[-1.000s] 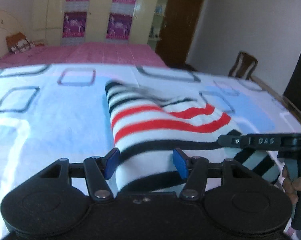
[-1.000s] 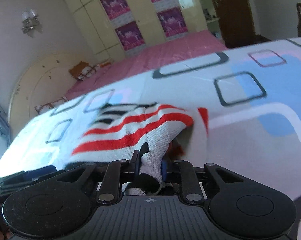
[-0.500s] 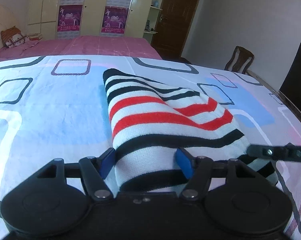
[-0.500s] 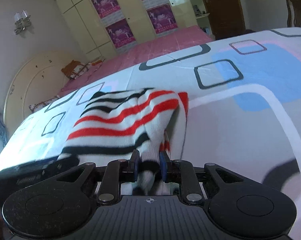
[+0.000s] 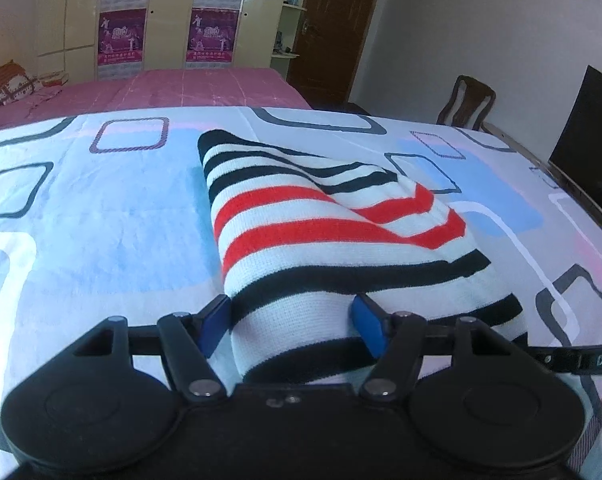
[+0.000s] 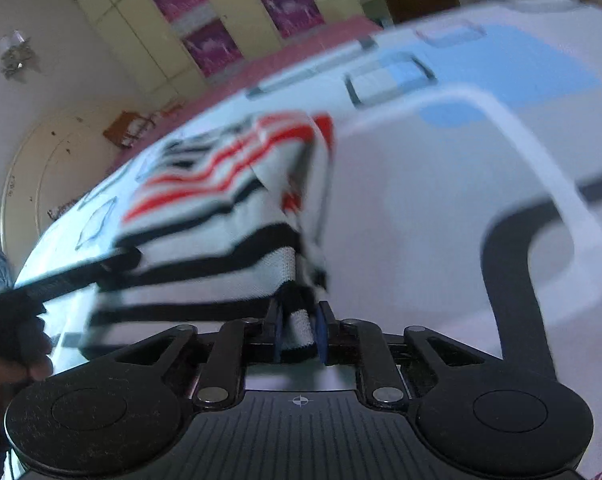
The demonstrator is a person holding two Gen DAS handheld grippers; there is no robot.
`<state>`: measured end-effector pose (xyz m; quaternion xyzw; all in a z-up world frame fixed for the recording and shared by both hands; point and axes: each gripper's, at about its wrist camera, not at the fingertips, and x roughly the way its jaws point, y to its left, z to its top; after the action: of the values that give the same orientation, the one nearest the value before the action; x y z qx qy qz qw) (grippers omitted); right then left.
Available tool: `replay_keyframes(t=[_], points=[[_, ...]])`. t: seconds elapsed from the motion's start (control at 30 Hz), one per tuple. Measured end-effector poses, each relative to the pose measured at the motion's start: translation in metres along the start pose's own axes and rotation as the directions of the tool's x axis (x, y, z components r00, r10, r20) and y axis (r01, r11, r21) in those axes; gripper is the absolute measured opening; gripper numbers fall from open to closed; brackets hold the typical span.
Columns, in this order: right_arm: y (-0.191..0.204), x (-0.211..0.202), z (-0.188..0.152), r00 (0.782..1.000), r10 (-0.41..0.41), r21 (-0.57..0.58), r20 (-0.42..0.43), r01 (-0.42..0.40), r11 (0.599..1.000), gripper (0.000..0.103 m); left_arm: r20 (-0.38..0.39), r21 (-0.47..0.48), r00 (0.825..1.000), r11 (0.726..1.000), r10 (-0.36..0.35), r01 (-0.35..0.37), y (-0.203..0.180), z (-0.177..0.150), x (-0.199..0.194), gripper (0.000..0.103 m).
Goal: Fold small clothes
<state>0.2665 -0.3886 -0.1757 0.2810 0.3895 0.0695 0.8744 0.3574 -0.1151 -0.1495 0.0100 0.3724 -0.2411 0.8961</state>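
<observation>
Kept the left gripper (image 5: 291,326) open and in place over the last second, pads astride the near end of the striped garment (image 5: 321,232) without clamping it. Found the garment's left edge just beside the left pad, with the rest running forward from the jaws across the bed (image 5: 101,220).

Kept the right gripper (image 6: 299,332) closed on a bunched fold of the same striped garment (image 6: 205,240), and tightened the jaws slightly on the knit within the last half second. Carried that fold sideways and a little downward. Confirmed by the motion blur in the right wrist view, and by the drift of the right gripper's arm toward the lower right margin of the left wrist view.

Noted the upper layer ahead of the left gripper lying diagonally over the lower layer, flatter and more spread than a second before.

Judged the fold as under way but not finished: fold pinched, not yet set down or released. Judged the open left gripper as a guide only, not an anchor. Expected some risk of dragging the whole garment across the bed under further pull.
</observation>
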Motion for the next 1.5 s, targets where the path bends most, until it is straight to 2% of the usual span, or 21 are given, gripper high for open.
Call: replay_keyframes(t=[0.1, 0.23, 0.3, 0.33, 0.37, 0.43, 0.63, 0.87, 0.9, 0.93, 1.0, 1.07, 1.13, 1.2, 1.27, 1.43, 1.47, 1.5], points=[[0.015, -0.007, 0.007, 1.000, -0.016, -0.085, 0.011, 0.017, 0.996, 0.016, -0.013, -0.015, 1.000, 1.000, -0.004, 0.004, 0.002, 0.004, -0.002, 0.065], [0.023, -0.020, 0.025, 0.998, 0.013, -0.081, 0.062, -0.008, 0.997, 0.018, -0.004, -0.003, 1.000, 1.000, -0.011, 0.011, 0.000, 0.011, -0.009, 0.060], [0.026, -0.022, 0.039, 0.995, 0.029, -0.069, 0.094, -0.023, 0.997, 0.031, 0.017, 0.000, 1.000, 1.000, -0.017, 0.017, -0.002, 0.017, -0.014, 0.060], [0.027, -0.021, 0.045, 0.994, 0.031, -0.067, 0.106, -0.024, 0.997, 0.048, 0.028, 0.003, 1.000, 1.000, -0.015, 0.015, -0.003, 0.020, -0.016, 0.060], [0.030, -0.018, 0.053, 0.992, 0.026, -0.071, 0.120, -0.017, 0.997, 0.053, 0.037, 0.002, 0.999, 1.000, -0.012, 0.012, -0.003, 0.023, -0.016, 0.060], [0.034, -0.006, 0.068, 0.992, 0.026, -0.074, 0.123, -0.017, 0.997, 0.053, 0.041, -0.017, 0.999, 1.000, -0.006, 0.007, 0.001, 0.031, -0.012, 0.060], [0.026, 0.047, 0.111, 0.997, 0.020, 0.038, 0.078, -0.023, 0.999, 0.053, 0.036, -0.071, 0.998, 0.996, 0.052, -0.049, 0.022, 0.054, 0.012, 0.060], [0.016, 0.090, 0.136, 0.999, 0.018, 0.112, 0.032, -0.022, 0.993, 0.051, 0.004, -0.176, 1.000, 0.984, 0.018, -0.017, 0.043, 0.067, 0.048, 0.057], [0.016, 0.092, 0.137, 0.999, 0.010, 0.108, 0.036, -0.014, 0.994, 0.044, 0.002, -0.187, 1.000, 0.982, 0.014, -0.014, 0.045, 0.068, 0.052, 0.056], [0.015, 0.095, 0.138, 0.999, 0.004, 0.106, 0.034, -0.008, 0.994, 0.033, 0.000, -0.196, 1.000, 0.980, 0.011, -0.011, 0.046, 0.069, 0.056, 0.055], [0.014, 0.095, 0.136, 0.999, 0.007, 0.106, 0.044, -0.012, 0.994, 0.029, 0.000, -0.207, 1.000, 0.978, 0.003, -0.003, 0.049, 0.070, 0.063, 0.051], [0.017, 0.092, 0.134, 0.998, -0.001, 0.067, 0.066, -0.004, 0.998, 0.017, 0.003, -0.210, 1.000, 0.978, -0.001, 0.001, 0.048, 0.069, 0.067, 0.049], [0.022, 0.080, 0.129, 0.991, -0.028, 0.015, 0.132, 0.026, 1.000, 0.009, 0.010, -0.218, 1.000, 0.976, -0.009, 0.011, 0.047, 0.069, 0.067, 0.045], [0.024, 0.073, 0.121, 0.981, -0.069, -0.023, 0.182, 0.074, 0.997, 0.008, 0.023, -0.204, 1.000, 0.979, -0.008, 0.013, 0.042, 0.068, 0.066, 0.046], [0.019, 0.091, 0.111, 0.985, -0.125, -0.059, 0.121, 0.133, 0.989, 0.008, 0.000, -0.159, 1.000, 0.987, 0.027, -0.027, 0.036, 0.066, 0.075, 0.046], [0.011, 0.084, 0.110, 0.986, -0.102, -0.010, 0.133, 0.104, 0.994, 0.010, -0.004, -0.146, 0.999, 0.989, 0.034, -0.035, 0.039, 0.061, 0.079, 0.049], [0.010, 0.080, 0.110, 0.984, -0.108, 0.005, 0.139, 0.108, 0.994, 0.022, -0.002, -0.142, 0.999, 0.989, 0.036, -0.036, 0.038, 0.061, 0.079, 0.049], [0.011, 0.075, 0.112, 0.981, -0.122, 0.006, 0.154, 0.123, 0.992, 0.028, 0.000, -0.138, 0.999, 0.990, 0.039, -0.038, 0.038, 0.060, 0.079, 0.049]])
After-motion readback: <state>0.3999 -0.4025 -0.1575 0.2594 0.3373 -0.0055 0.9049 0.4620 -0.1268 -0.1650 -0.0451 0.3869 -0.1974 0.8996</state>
